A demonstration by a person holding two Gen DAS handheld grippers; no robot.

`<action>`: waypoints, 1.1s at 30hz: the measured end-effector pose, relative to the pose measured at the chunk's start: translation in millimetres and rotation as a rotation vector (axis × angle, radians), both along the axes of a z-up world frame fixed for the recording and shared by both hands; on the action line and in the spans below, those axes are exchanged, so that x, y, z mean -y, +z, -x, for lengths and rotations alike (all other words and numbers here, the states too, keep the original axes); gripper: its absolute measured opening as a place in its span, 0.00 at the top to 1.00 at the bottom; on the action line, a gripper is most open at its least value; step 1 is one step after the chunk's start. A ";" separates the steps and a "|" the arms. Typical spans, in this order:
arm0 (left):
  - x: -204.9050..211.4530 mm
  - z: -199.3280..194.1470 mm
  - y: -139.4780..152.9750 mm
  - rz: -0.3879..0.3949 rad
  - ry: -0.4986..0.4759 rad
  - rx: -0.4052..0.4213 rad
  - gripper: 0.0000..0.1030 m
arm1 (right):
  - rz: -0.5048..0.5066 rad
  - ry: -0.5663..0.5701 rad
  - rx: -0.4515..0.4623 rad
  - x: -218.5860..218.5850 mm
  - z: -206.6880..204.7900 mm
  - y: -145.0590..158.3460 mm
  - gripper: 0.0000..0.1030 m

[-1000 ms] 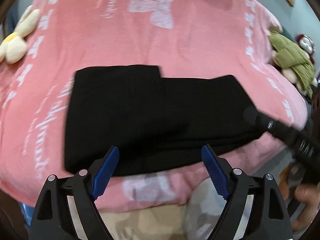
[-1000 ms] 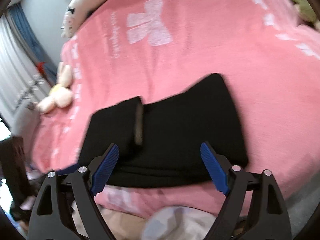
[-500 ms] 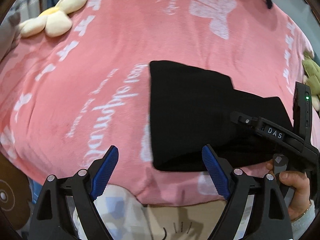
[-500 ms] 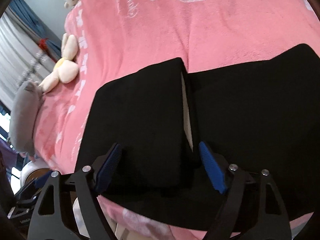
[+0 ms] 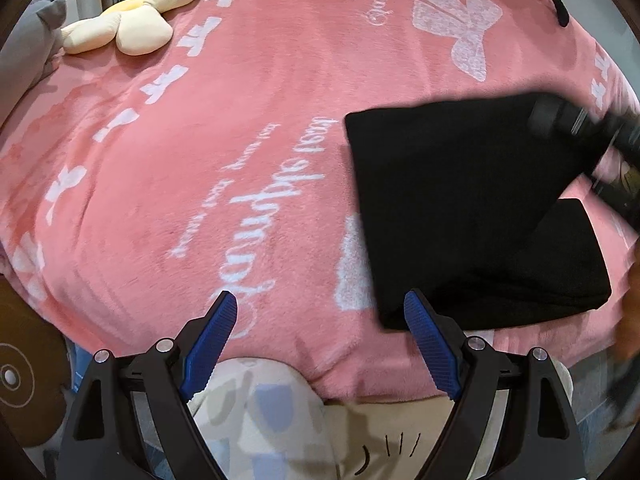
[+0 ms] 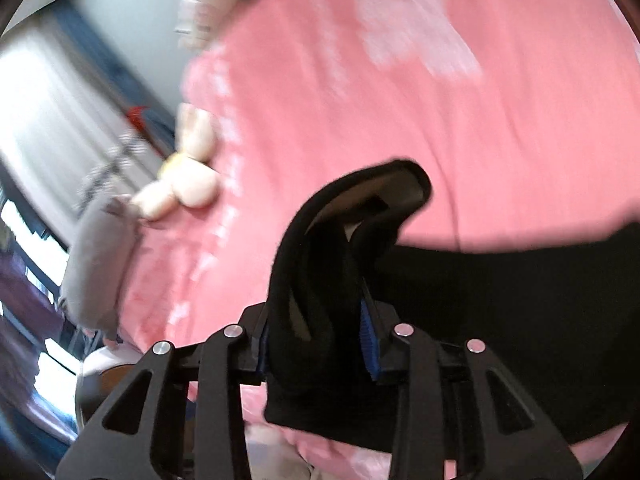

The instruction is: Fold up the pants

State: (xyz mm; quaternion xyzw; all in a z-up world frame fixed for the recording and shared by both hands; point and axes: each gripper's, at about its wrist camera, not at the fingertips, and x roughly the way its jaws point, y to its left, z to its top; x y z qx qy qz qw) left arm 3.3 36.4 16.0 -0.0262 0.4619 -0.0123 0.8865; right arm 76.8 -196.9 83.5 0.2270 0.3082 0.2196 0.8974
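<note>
Even, soft indoor light; fisheye bending at edges; right wrist view motion-blurred, window [image 6: 36, 128] overexposed.

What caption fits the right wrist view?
Right tongs clamp a lifted fold of black pants above the pink blanket.

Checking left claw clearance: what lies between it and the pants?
Only bare pink blanket lies between the open left claw and the pants, per the left wrist view.

one pants [image 5: 460, 200], perhaps two plush toys [image 5: 132, 24].
</note>
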 end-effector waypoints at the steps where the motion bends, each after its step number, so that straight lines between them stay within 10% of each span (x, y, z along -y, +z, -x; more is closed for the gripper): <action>1: -0.5 1.7 1.9 0.001 0.001 0.002 0.19 | 0.030 0.001 0.047 -1.2 6.2 19.4 0.68; 6: -3.0 8.9 7.6 0.008 0.015 0.023 0.17 | 0.176 -0.082 0.224 25.1 55.0 76.1 0.68; 14: 23.3 -1.3 -1.3 0.004 -0.029 0.000 0.17 | 0.146 -0.351 -0.201 149.3 63.1 -87.5 0.67; 18: 32.9 -7.9 -5.2 0.007 -0.043 -0.018 0.17 | 0.089 -0.325 -0.182 145.4 61.4 -91.8 0.67; 26: 19.0 -2.7 -16.0 0.036 0.010 -0.043 0.17 | -0.027 0.104 0.026 -10.4 -2.1 15.5 0.67; 33: -34.8 29.0 -24.1 0.037 0.070 -0.080 0.17 | 0.049 0.403 -0.054 -183.2 -49.8 -2.2 0.67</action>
